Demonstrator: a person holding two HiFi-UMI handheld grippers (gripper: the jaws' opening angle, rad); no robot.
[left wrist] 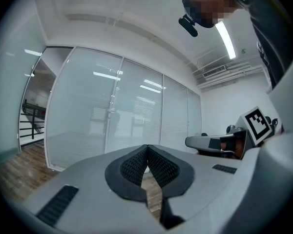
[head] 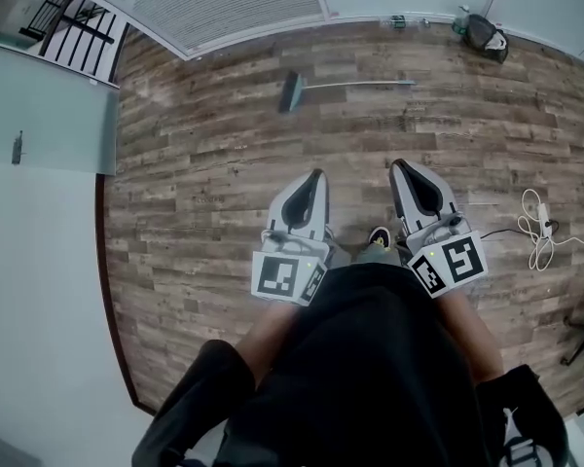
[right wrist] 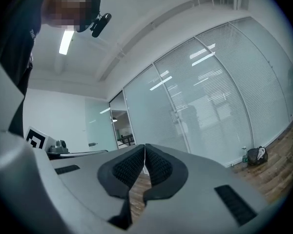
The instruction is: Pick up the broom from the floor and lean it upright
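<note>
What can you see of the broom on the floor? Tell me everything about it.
The broom lies flat on the wood-plank floor, close to the glass wall at the far side of the room. Its dark, greenish head is at the left in the head view, and a thin, pale, straight handle runs to the right. Only the floor touches it. It is too small to make out its bristles.

Head camera looks steeply down on the wooden floor [head: 204, 163], with the left tongs [head: 316, 175] and right tongs [head: 397, 165] close beneath it. Each gripper camera sits low behind its own tongs, facing level at the glass wall [left wrist: 112, 126]. Right gripper view and head view share the dark bag [right wrist: 258, 155] by that wall.
</note>
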